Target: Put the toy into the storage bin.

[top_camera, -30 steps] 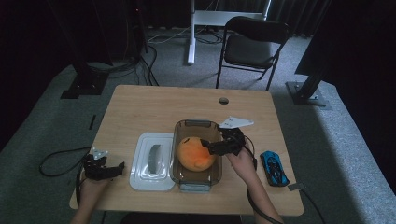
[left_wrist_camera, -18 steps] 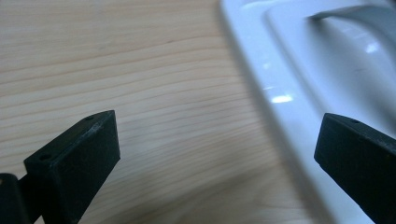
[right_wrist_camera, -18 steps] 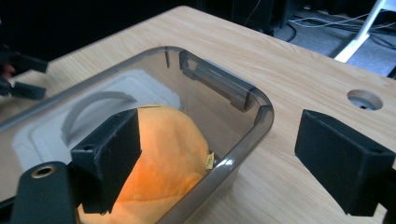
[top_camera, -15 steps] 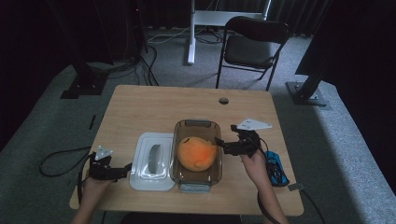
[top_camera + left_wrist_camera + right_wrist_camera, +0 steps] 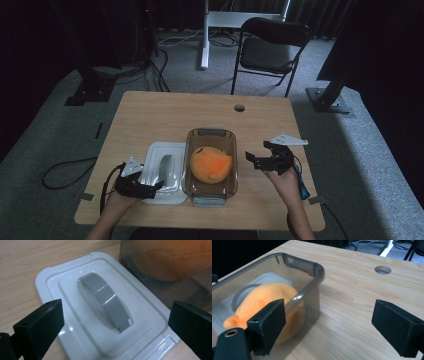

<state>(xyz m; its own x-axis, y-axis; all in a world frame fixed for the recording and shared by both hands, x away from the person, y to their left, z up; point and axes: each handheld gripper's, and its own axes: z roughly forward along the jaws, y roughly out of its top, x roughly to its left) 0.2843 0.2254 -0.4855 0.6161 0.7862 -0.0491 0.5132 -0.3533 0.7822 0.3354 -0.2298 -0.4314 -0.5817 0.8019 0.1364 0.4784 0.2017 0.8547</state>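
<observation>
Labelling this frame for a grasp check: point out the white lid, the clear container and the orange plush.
white lid (image 5: 75, 322), left gripper view, flat panel left of its grey handle.
clear container (image 5: 210, 132), high view, far rim.
orange plush (image 5: 212, 164), high view, middle of its body.

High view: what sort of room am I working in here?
Likely a recording studio or lab: dark curtained walls, stand bases with cables on grey carpet, a folding chair, and one wooden table holding a lidless container.
</observation>
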